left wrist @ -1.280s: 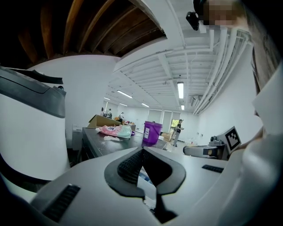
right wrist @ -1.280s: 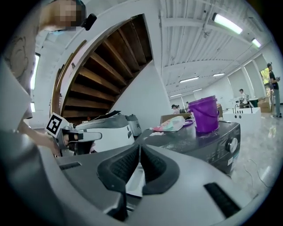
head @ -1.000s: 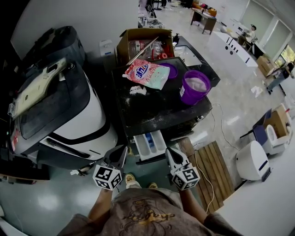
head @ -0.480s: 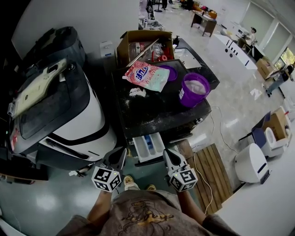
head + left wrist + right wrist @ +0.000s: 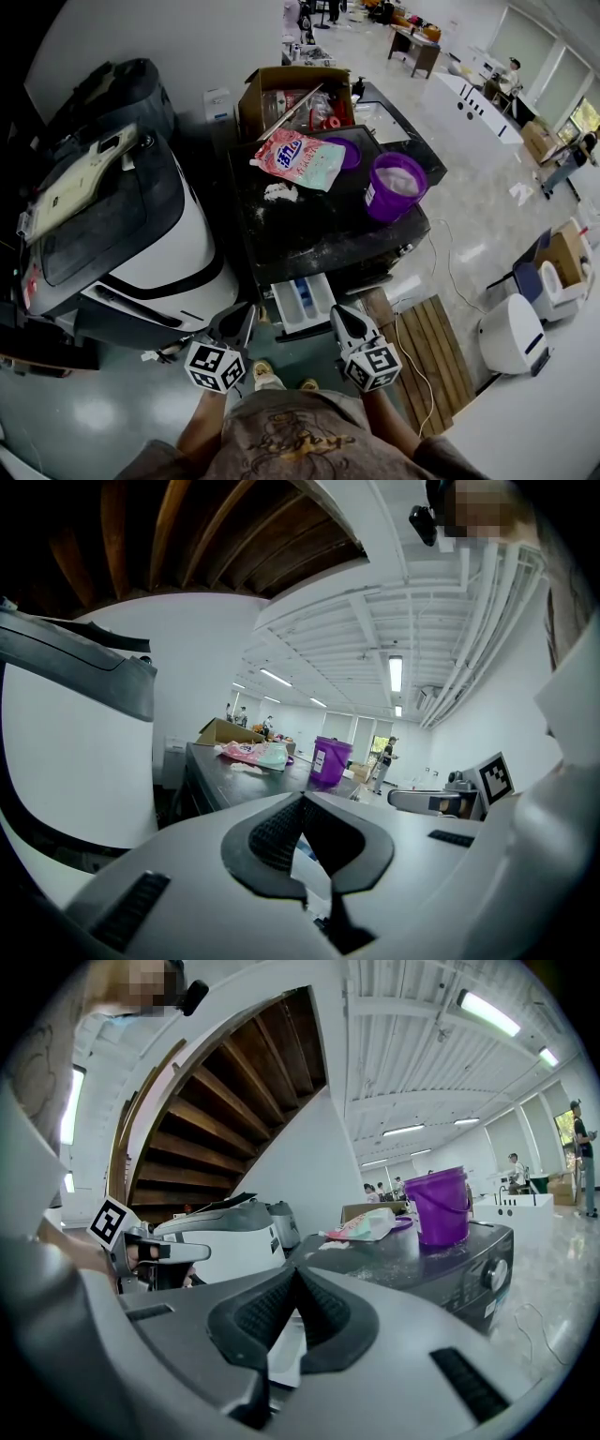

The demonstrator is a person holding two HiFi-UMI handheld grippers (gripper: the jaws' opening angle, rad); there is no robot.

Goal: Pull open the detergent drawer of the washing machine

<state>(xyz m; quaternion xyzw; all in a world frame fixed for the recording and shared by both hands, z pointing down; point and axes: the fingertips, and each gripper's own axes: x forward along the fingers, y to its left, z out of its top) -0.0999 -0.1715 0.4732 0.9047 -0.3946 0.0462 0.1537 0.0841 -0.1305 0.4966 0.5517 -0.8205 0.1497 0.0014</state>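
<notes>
Head view: the drawer (image 5: 302, 302) stands pulled out of the washer (image 5: 319, 234) front. Its white compartments show, one with blue in it. It lies between my left tongs (image 5: 247, 309) and right tongs (image 5: 337, 311), just ahead of both tips. The right tip is just beside its corner; I cannot tell whether they touch. On the washer top lie a pink pouch (image 5: 298, 159) with blue characters I cannot read and a purple bucket (image 5: 397, 186) whose white label is too small to read.

Left gripper view: my left tongs (image 5: 302, 799) are pressed together, nothing between them. A bit of the drawer (image 5: 313, 872) shows through the gap below the pads.

Right gripper view: my right tongs (image 5: 293, 1274) are pressed together and empty. The white drawer (image 5: 286, 1353) lies low, just behind them.
</notes>
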